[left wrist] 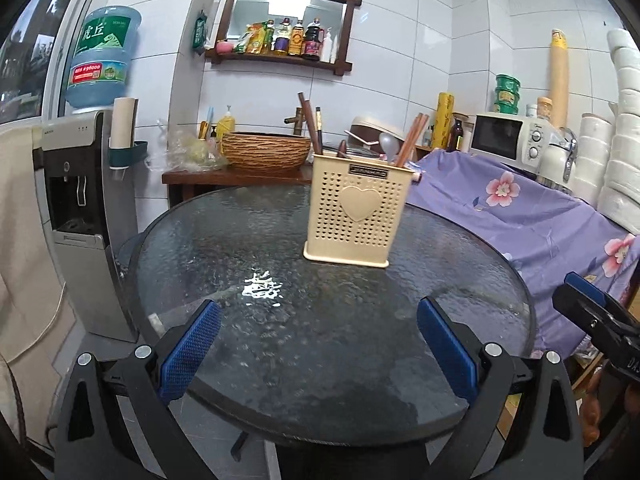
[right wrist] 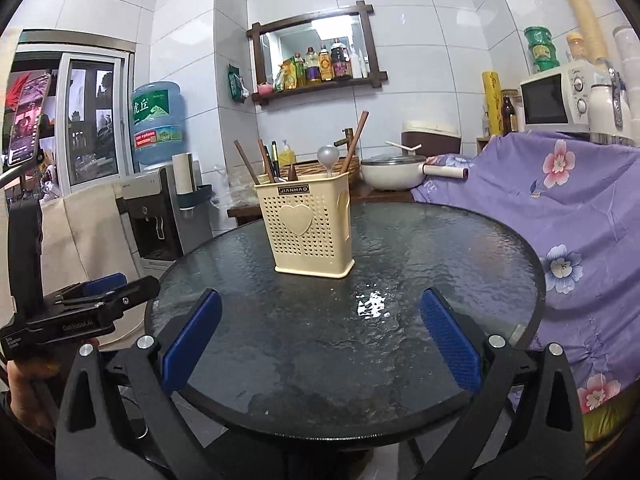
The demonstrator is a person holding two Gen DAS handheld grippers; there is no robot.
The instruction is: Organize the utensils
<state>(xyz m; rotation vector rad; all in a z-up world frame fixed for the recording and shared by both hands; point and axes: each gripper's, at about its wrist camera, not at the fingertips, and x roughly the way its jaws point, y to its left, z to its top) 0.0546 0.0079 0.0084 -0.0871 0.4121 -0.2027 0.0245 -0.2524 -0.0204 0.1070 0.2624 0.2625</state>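
Note:
A cream perforated utensil holder (left wrist: 356, 216) (right wrist: 310, 232) with a heart on its front stands upright on the round dark glass table (left wrist: 280, 340) (right wrist: 440, 264). Brown chopsticks (left wrist: 412, 136) (right wrist: 354, 140), a pale spoon (left wrist: 389, 145) (right wrist: 329, 158) and other dark utensils stick out of its top. My left gripper (left wrist: 318, 312) is open over the table's near edge, nothing between its blue pads. My right gripper (right wrist: 320, 304) is open too, equally empty, well short of the holder. Each gripper shows at the edge of the other's view.
A purple floral cloth (left wrist: 520, 216) (right wrist: 560, 208) covers furniture right of the table. A water dispenser (left wrist: 76, 216) (right wrist: 160, 208) stands on the left. Behind the table a wooden counter holds a woven basket (left wrist: 266, 150) and a white pan (right wrist: 394, 174). A microwave (left wrist: 508, 140) sits at the right.

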